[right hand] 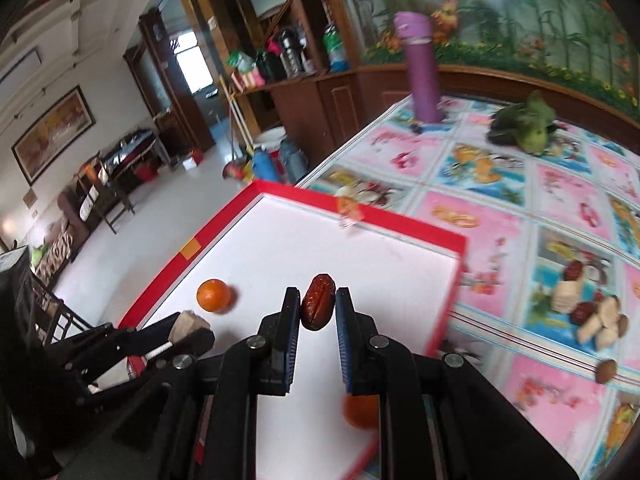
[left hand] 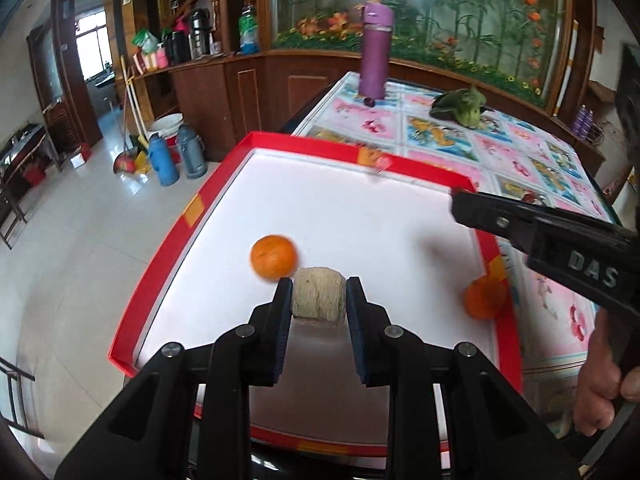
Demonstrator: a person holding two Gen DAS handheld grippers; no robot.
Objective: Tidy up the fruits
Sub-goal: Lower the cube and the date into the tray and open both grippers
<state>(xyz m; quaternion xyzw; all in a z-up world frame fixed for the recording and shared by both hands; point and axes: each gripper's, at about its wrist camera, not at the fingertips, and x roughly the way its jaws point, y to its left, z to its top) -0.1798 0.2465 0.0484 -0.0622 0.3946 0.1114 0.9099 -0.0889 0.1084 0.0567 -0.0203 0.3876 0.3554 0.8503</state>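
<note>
A shallow white tray with a red rim [left hand: 168,248] [right hand: 404,220] lies on the table's left end. My left gripper [left hand: 319,300] is shut on a pale beige ridged roll [left hand: 319,298], held above the tray's near part; the roll [right hand: 188,322] also shows at the left of the right wrist view. My right gripper [right hand: 318,304] is shut on a dark red date [right hand: 318,302] over the tray. One orange [left hand: 274,257] [right hand: 213,295] lies in the tray just left of the roll. A second orange [left hand: 484,296] [right hand: 360,410] lies by the tray's right rim.
A floral tablecloth [right hand: 500,240] covers the table. A purple bottle [left hand: 376,50] stands at the far end, with leafy greens [left hand: 460,106] to its right. More dates, beige rolls and brown nuts [right hand: 588,308] lie on the cloth right of the tray. A hand [left hand: 604,384] grips the right tool.
</note>
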